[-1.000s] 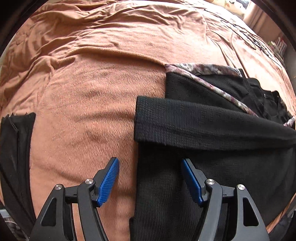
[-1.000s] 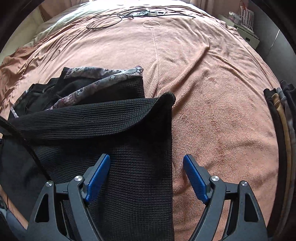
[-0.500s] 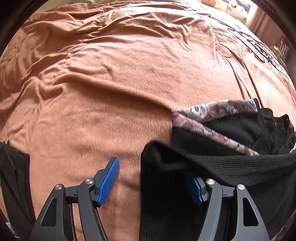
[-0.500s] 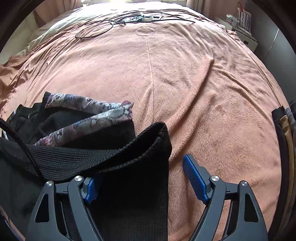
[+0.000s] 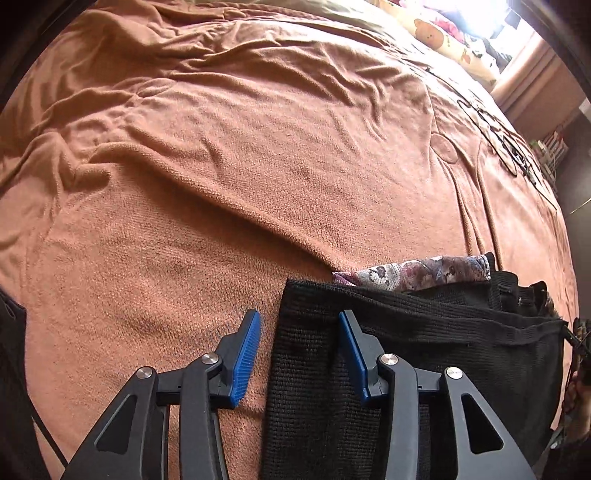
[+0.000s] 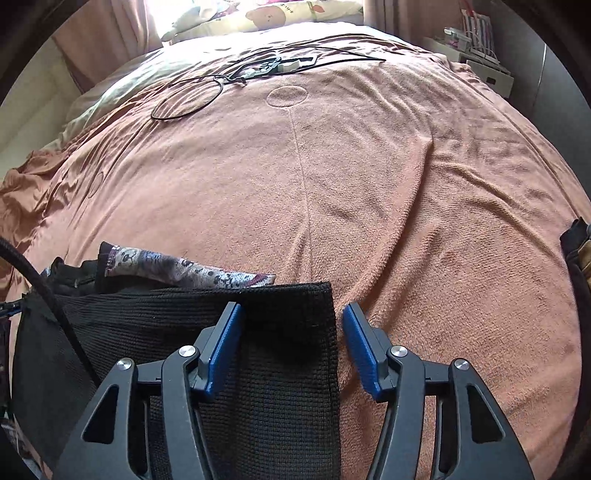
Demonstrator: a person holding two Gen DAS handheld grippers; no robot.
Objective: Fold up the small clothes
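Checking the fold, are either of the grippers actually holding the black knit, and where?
Nothing is held. The left gripper and right gripper each straddle a side edge of the black knit garment, jaws open.

Both the left gripper and right gripper hang with jaws parted, each straddling the black garment's edge.

A wide bed under a rumpled salmon blanket fills the room. Beyond its head, bright window light falls on cartoon-print pillows; a white shelf stands right.
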